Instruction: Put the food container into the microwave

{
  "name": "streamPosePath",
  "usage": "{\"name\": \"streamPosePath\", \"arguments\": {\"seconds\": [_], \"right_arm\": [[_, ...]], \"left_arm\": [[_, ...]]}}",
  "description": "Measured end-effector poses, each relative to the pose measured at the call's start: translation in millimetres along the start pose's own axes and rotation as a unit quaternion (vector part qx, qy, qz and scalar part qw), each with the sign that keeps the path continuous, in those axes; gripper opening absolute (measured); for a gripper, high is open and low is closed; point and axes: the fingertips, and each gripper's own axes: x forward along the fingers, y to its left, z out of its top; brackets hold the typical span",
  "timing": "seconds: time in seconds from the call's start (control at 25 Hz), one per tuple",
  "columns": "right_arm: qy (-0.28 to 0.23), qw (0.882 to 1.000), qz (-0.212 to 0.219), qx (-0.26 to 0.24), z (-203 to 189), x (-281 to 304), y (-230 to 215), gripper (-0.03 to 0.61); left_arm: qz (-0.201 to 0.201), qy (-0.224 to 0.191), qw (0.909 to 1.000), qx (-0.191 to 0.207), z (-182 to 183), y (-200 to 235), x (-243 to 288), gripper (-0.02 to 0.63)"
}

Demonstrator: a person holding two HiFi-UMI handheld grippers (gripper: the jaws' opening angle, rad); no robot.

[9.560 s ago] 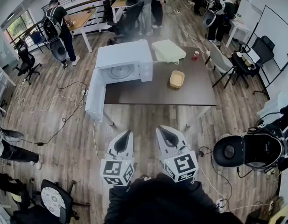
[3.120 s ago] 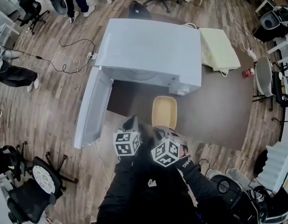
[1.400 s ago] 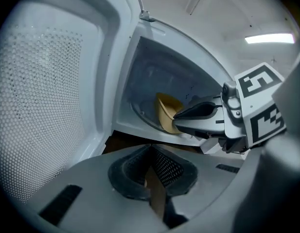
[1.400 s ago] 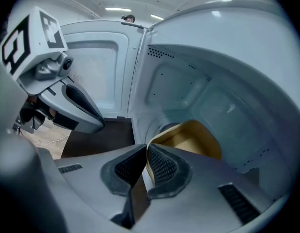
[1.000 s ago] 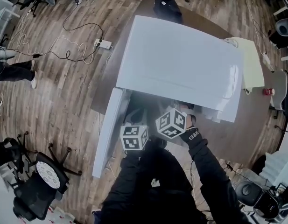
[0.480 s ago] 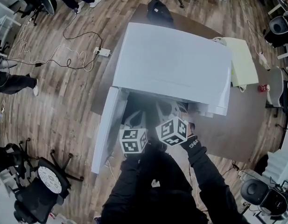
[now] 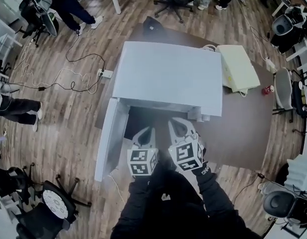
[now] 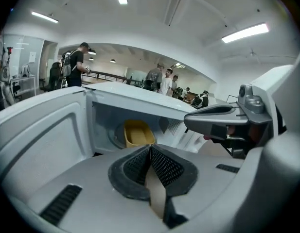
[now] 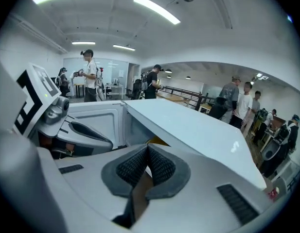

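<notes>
The white microwave (image 7: 168, 78) stands on the dark table (image 7: 243, 128), its door (image 7: 107, 138) swung open to the left. In the left gripper view the yellow food container (image 8: 136, 132) sits inside the cavity; a yellow sliver of it (image 9: 157, 141) shows in the right gripper view. From the head view the container is hidden under the microwave's top. My left gripper (image 7: 147, 132) and right gripper (image 7: 176, 124) hover side by side just in front of the opening. Both are shut with nothing between the pads (image 8: 162, 166) (image 9: 159, 166).
A cream box (image 7: 238, 67) and a red can (image 7: 267, 89) lie on the table to the right of the microwave. Cables (image 7: 68, 83) run over the wooden floor at left. Office chairs (image 7: 49, 203) and several people stand around the room.
Both grippers have pulled back out of the microwave opening toward me. The container, carried in earlier, stays inside the cavity, let go.
</notes>
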Motion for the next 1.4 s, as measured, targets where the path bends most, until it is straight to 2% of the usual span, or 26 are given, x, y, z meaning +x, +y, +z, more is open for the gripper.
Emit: {"name": "streamPosePath", "arguments": {"seconds": [0.28, 0.68, 1.04, 1.4], "right_arm": [[-0.059, 0.996, -0.053, 0.047, 30.9, -75.5, -24.6, 0.022], [-0.125, 0.985, -0.104, 0.065, 56.9, -166.3, -46.7, 0.021], [-0.162, 0.978, -0.123, 0.056, 74.0, -211.5, -55.8, 0.021], [-0.179, 0.974, -0.129, 0.052, 81.7, -231.1, -59.1, 0.021]], "left_arm": [[-0.022, -0.054, 0.9977, 0.033, 46.6, -51.4, -36.6, 0.034], [-0.045, -0.12, 0.9881, 0.085, 93.0, -115.4, -82.3, 0.034], [-0.065, -0.148, 0.9806, 0.11, 104.7, -159.4, -104.6, 0.034], [-0.066, -0.161, 0.9781, 0.114, 113.6, -170.5, -114.2, 0.034]]}}
